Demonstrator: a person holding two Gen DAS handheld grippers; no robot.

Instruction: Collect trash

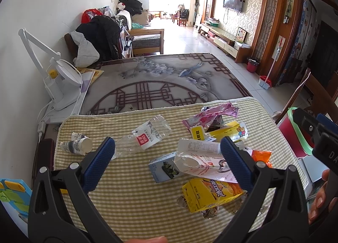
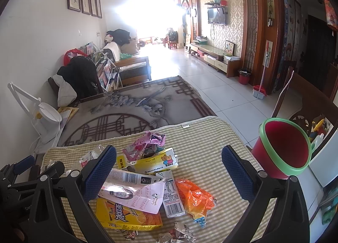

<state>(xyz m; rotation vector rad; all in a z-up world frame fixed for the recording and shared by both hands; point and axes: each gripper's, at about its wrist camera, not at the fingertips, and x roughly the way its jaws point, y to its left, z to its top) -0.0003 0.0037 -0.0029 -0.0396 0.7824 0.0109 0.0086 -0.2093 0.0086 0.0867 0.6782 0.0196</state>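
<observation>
We're just starting: both the left gripper (image 1: pixel 168 152) and right gripper (image 2: pixel 169 163) hover wide open, empty, over the trash pile (image 2: pixel 147 183) (red bin (image 2: pixel 283 150) waits right). Next we pinch one piece.

1. Left wrist view sits low over the green-and-cream checked cloth (image 1: pixel 131 196), looking forward and down between its own blue-padded fingers (image 1: pixel 99 164), close above the crushed clear plastic bottle (image 1: pixel 145 135).
2. Right wrist view hangs further right over the same cloth, facing the same way down the long room, close to the red bucket with the green rim (image 2: pixel 283 148).
3. Both share the yellow drink carton (image 1: pixel 209 194), the patterned grey table cover (image 2: pixel 135 105), the wall-mounted television (image 2: pixel 216 15), and each catches the other gripper at its edge.
</observation>
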